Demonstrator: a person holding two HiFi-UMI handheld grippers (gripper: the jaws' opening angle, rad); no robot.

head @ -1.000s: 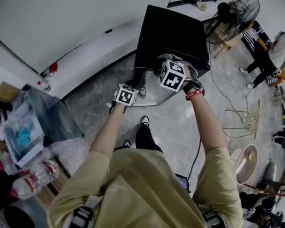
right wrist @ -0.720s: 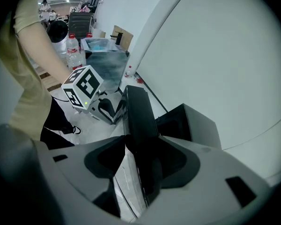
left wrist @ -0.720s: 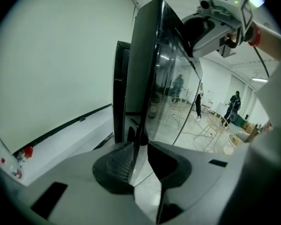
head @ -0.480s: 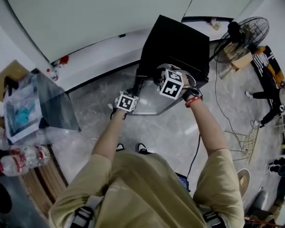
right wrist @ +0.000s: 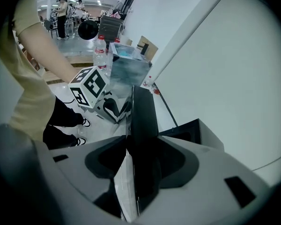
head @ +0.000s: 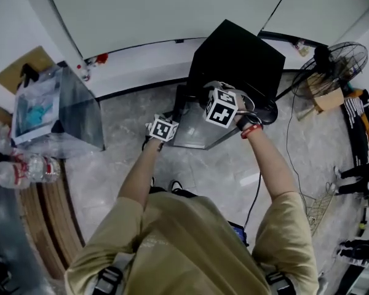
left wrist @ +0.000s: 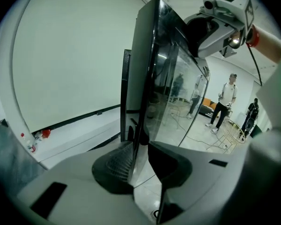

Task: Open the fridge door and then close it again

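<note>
Jaws of left gripper (left wrist: 140,153) pinch fridge door (left wrist: 152,78) edge between them; right gripper (right wrist: 140,159) jaws clamp its top edge

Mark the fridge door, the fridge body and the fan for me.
fridge door (head: 194,133): head view, middle of its glass panel.
fridge body (head: 240,57): head view, its black top.
fan (head: 347,60): head view, its wire guard.
</note>
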